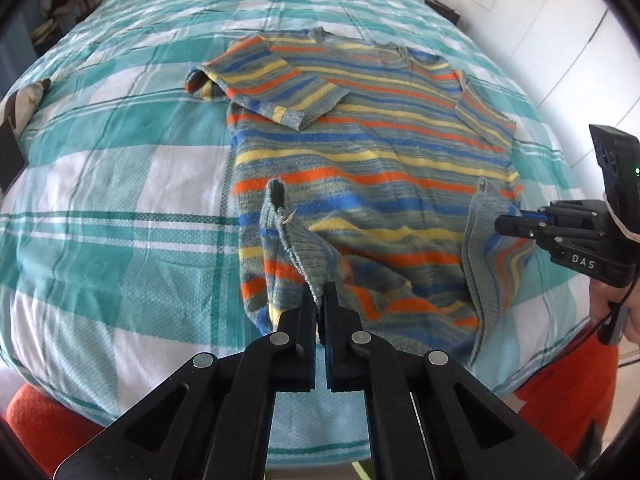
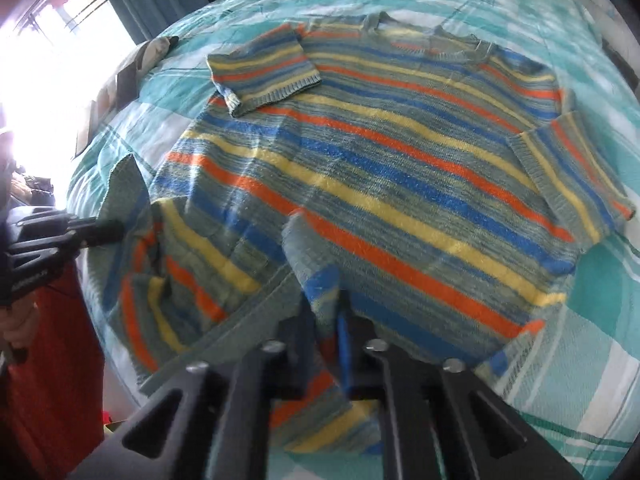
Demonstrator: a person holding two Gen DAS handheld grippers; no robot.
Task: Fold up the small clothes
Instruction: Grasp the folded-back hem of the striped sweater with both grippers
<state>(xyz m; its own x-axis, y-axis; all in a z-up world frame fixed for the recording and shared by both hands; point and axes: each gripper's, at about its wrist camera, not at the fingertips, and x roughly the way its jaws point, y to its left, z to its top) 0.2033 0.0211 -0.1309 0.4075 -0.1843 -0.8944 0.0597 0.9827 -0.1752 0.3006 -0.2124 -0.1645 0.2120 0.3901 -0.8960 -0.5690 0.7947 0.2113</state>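
Nearest to us, the left gripper (image 1: 319, 300) has its jaws pressed together on the grey ribbed hem of the striped sweater (image 1: 360, 152), at the hem's left corner, and a flap of knit stands up from the pinch. The right gripper (image 2: 324, 320) likewise has its jaws closed on the hem at the sweater's other near corner; that view is blurred, yet cloth clearly runs down between the two fingers. From the left wrist view we see the right gripper (image 1: 508, 224) side-on at the sweater's right edge, with the fabric drawn up into a fold at its tip and the person's hand (image 1: 624, 304) below it.

Beyond the lifted hem the sweater lies flat and face up on the bed (image 1: 120, 184), which wears a teal and white checked cover. Farther along the sweater, its left sleeve (image 1: 276, 80) is folded in across the chest, and its right sleeve (image 1: 484, 112) lies folded along the body's right side. The neckline (image 1: 360, 40) is the sweater's farthest part.
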